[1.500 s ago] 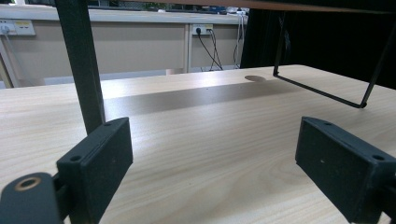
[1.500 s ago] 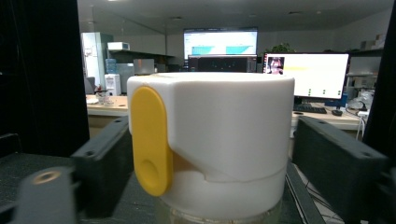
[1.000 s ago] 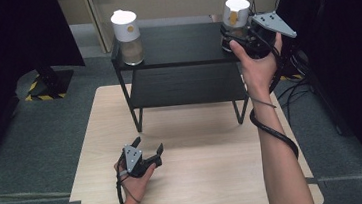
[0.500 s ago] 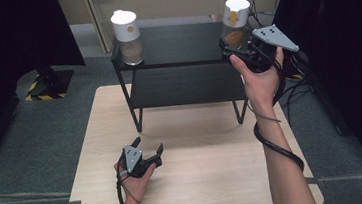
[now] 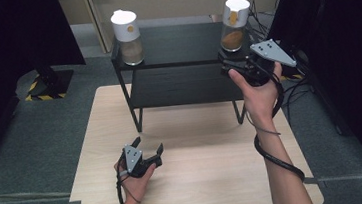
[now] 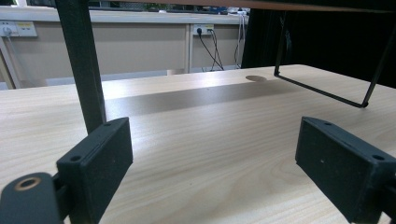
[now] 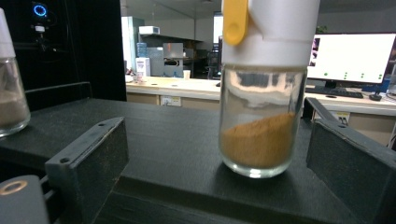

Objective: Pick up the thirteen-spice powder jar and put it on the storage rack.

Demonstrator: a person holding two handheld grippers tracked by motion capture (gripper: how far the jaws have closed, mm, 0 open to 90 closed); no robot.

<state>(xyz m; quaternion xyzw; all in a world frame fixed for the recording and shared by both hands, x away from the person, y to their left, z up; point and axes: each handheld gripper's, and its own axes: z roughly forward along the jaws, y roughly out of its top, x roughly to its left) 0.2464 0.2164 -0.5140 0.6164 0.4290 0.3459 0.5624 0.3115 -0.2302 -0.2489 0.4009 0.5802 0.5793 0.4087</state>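
From the high view, a black two-tier shelf rack (image 5: pixel 178 44) stood at the far end of a light wooden table (image 5: pixel 211 179). On the rack's top tier, at its right end, stood a glass spice jar (image 5: pixel 233 26) with a white cap and an orange tab, holding orange-brown powder. A second white-capped jar (image 5: pixel 128 34) with paler contents stood at the rack's left end, well apart from the first. The right gripper (image 5: pixel 231 67) was held at the rack's right front edge, just short of the spice jar, its jaws spread. The left gripper (image 5: pixel 148 148) rested low on the table in front of the rack, jaws also parted.

In the left gripper view, the two black jaws stood wide apart over the bare table (image 6: pixel 210 154), with a rack leg (image 6: pixel 84 60) rising just beyond the left jaw.

In the right gripper view, the spice jar (image 7: pixel 261 116) stood upright on the rack top (image 7: pixel 163 135), ahead of the spread jaws and nearer the right one, not touched by either. Its powder lay sloped, filling roughly the lower part of the glass. The other jar (image 7: pixel 11 102) showed at the left edge.
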